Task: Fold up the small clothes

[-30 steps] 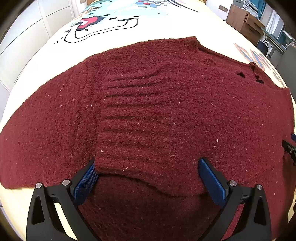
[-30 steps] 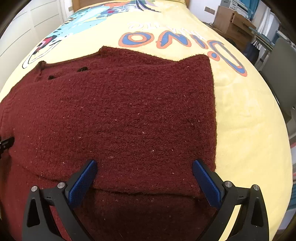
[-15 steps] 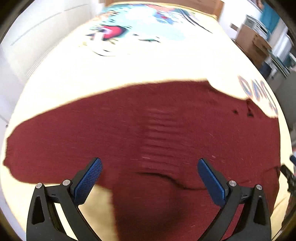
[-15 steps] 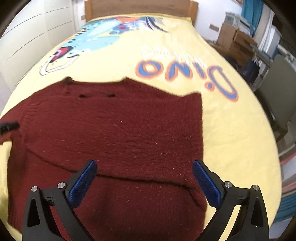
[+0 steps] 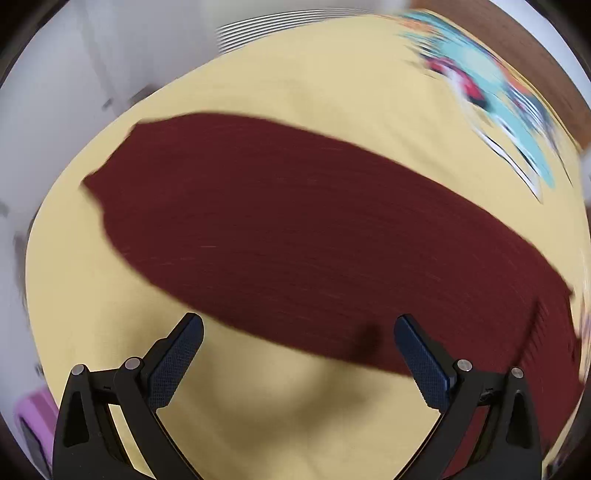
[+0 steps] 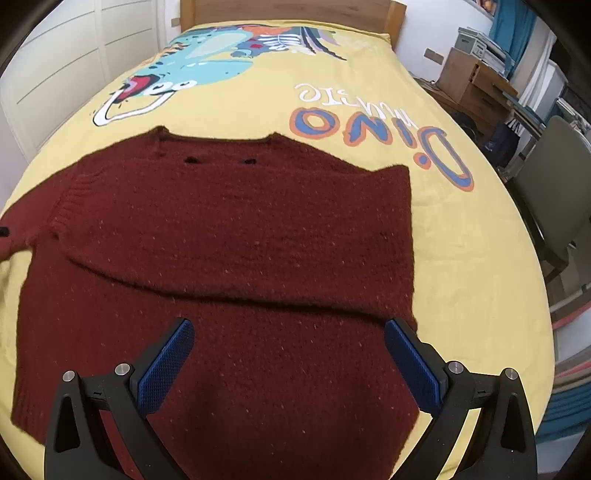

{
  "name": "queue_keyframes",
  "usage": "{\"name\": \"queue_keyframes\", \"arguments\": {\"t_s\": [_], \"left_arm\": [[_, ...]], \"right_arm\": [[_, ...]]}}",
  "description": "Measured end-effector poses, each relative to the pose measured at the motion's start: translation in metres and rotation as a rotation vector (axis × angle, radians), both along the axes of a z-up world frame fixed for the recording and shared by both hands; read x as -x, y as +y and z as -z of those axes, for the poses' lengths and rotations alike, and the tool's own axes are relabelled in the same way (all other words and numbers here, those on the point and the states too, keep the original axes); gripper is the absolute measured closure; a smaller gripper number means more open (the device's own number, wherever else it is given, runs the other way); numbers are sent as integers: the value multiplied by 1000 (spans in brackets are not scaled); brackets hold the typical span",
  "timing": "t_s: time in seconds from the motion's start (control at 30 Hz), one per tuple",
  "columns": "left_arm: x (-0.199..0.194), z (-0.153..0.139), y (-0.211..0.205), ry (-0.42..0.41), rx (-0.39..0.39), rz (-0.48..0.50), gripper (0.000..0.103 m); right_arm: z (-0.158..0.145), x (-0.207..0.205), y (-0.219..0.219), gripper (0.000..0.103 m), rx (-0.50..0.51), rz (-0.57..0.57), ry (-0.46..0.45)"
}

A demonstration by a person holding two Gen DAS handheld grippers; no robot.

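Note:
A dark red knitted sweater lies flat on the yellow printed bedspread, its right sleeve folded across the body. In the blurred left wrist view its left sleeve stretches out to the left over the bedspread. My left gripper is open and empty, just short of the sleeve's near edge. My right gripper is open and empty above the sweater's lower body. A black tip of the left gripper shows at the left edge of the right wrist view.
A wooden headboard stands at the far end of the bed. A white wardrobe is at the left. A wooden cabinet and a grey chair stand to the right of the bed.
Both grippers have pulled back and up from the sweater. The left gripper has swung left, now facing the outstretched left sleeve. The folded right sleeve stays in place.

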State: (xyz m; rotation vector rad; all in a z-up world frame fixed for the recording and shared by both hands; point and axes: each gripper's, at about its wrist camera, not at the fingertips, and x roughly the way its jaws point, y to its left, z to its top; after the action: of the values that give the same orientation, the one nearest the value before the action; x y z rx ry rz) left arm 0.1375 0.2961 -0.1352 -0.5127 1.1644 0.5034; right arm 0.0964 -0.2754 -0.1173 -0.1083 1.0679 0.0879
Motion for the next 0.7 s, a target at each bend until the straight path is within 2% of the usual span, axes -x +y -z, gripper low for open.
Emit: {"name": "queue_keyframes", "arguments": {"t_s": [0.23, 0.4, 0.47, 0.5, 0.53, 0.57, 0.63, 0.67, 0.7], "left_arm": [[11, 9, 65, -9, 94, -202, 1], [10, 20, 85, 13, 149, -225, 2], [10, 19, 90, 9, 143, -211, 9], [10, 18, 88, 7, 139, -201, 22], [8, 17, 88, 8, 134, -191, 39], [6, 15, 88, 2, 136, -180, 49], [-7, 16, 84, -17, 171, -146, 86], [-12, 17, 81, -16, 176, -123, 92], [-16, 16, 79, -17, 175, -105, 94]], "right_arm": [[5, 4, -9, 1, 2, 33, 23], [7, 3, -13, 1, 5, 33, 38], [7, 3, -14, 1, 9, 34, 39], [7, 2, -14, 1, 9, 35, 39], [6, 2, -15, 1, 10, 35, 37], [6, 1, -15, 1, 11, 36, 36], [6, 0, -17, 1, 10, 39, 34], [6, -1, -18, 1, 8, 41, 33], [6, -2, -19, 1, 4, 44, 34]]}}
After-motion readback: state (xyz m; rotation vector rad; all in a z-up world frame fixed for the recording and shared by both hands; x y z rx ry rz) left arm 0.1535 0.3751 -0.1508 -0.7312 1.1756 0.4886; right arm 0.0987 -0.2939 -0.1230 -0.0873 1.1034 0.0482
